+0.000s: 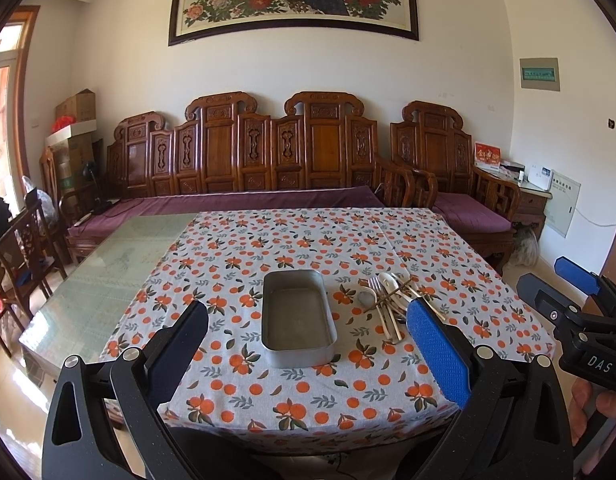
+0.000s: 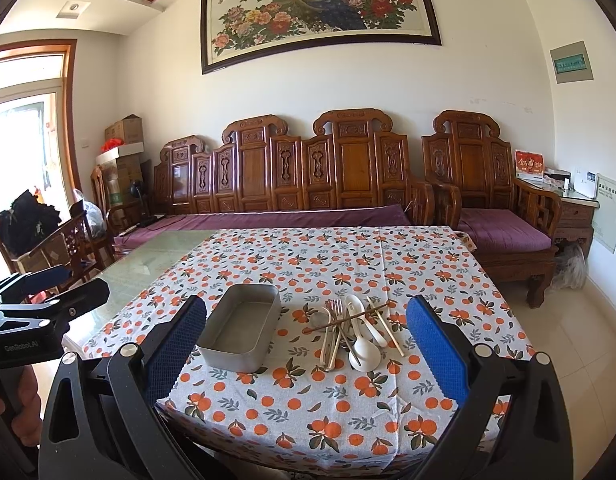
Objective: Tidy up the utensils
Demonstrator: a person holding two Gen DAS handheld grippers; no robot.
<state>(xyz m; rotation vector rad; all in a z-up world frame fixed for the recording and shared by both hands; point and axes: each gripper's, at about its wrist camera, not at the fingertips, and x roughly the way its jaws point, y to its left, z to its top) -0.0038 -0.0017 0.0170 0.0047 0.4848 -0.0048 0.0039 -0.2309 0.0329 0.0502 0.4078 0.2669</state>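
Nearest, the left gripper and right gripper hover with fingers spread wide, grasping nothing, above the near edge of the orange-patterned tablecloth. Further on, an empty grey rectangular metal tin sits just left of a heap of forks, white spoons and chopsticks. Beyond stands a carved wooden bench.

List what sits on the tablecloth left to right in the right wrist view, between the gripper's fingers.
Metal tray → forks → white spoons → light chopstick. The dark chopstick lies crosswise over the pile, so it is left out.
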